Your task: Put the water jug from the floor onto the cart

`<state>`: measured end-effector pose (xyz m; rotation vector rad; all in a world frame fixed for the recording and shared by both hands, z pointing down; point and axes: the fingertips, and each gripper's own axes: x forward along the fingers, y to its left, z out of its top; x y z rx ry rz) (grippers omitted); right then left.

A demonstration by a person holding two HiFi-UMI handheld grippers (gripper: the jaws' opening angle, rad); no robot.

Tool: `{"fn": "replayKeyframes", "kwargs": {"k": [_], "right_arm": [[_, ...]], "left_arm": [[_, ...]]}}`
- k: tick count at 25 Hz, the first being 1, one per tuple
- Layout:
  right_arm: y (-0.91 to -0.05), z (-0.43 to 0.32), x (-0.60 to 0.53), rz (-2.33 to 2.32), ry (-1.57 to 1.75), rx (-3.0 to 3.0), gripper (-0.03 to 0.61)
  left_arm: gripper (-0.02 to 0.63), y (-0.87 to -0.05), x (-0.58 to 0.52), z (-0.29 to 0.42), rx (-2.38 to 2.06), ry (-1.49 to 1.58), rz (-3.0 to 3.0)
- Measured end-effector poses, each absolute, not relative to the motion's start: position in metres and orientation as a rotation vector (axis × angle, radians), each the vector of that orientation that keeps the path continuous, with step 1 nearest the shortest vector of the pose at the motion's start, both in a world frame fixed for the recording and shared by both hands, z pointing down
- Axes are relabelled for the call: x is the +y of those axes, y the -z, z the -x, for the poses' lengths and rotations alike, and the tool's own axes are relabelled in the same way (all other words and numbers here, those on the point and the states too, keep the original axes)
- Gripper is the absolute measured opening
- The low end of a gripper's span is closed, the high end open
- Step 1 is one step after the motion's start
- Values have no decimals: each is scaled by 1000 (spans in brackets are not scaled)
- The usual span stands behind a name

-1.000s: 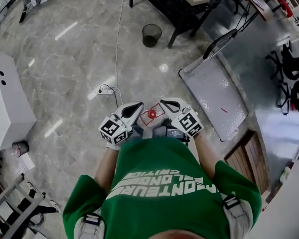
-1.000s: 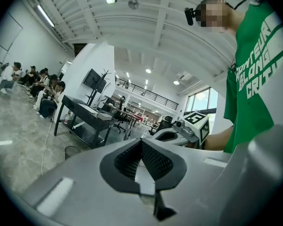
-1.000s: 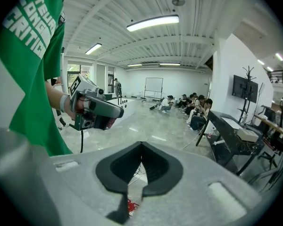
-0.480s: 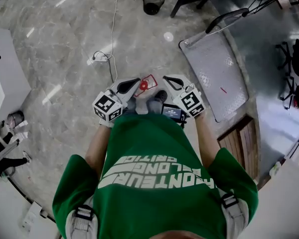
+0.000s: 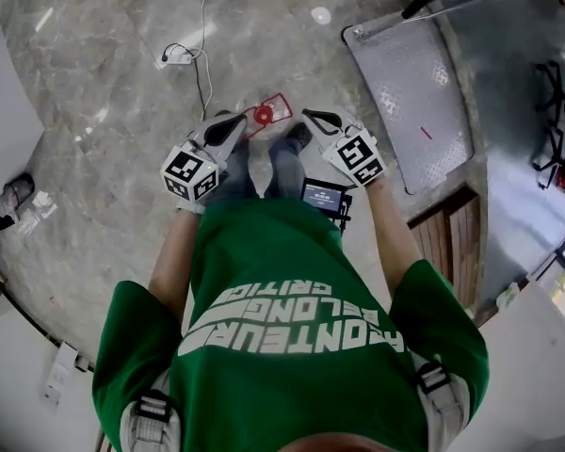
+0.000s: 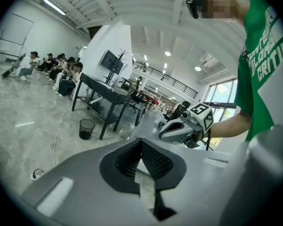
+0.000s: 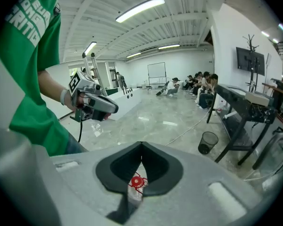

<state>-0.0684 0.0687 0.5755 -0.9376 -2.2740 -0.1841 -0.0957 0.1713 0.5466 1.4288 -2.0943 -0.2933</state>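
The water jug (image 5: pixel 264 114), clear with a red cap, stands on the marble floor just ahead of the person's shoes. My left gripper (image 5: pixel 235 122) hangs to the jug's left and my right gripper (image 5: pixel 308 118) to its right, both above it and apart from it. Each has its jaws shut with nothing held. In the right gripper view the red cap (image 7: pixel 137 181) shows below my closed right gripper (image 7: pixel 141 147), and the left gripper (image 7: pixel 92 102) is beyond. The left gripper view looks past my left gripper (image 6: pixel 141 142) to the right gripper (image 6: pixel 181 128). The grey platform cart (image 5: pixel 414 92) lies to the right.
A power strip with a white cable (image 5: pixel 177 56) lies on the floor ahead left. A white cabinet (image 5: pixel 5 111) stands at the left, wooden boards (image 5: pixel 452 243) at the right. A black mesh bin (image 6: pixel 86 128) sits by a black table (image 6: pixel 108 95). Several people sit far off.
Both grippers have come down toward the jug, still shut. The head view has tipped further down, so the bin and table have slid out of it at the top.
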Motion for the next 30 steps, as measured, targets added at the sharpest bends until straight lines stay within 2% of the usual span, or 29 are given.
{"fn": "replayKeyframes", "kwargs": {"k": [12, 19, 30], "right_arm": [[-701, 74, 80, 941, 157, -2126, -5], [-775, 69, 71, 776, 87, -2101, 28], [-854, 67, 67, 655, 58, -2049, 78]], "left_arm": [[9, -683, 196, 82, -1926, 281, -1276], [14, -747, 207, 65, -1851, 263, -1233], [67, -849, 217, 43, -1732, 193, -1144]]}}
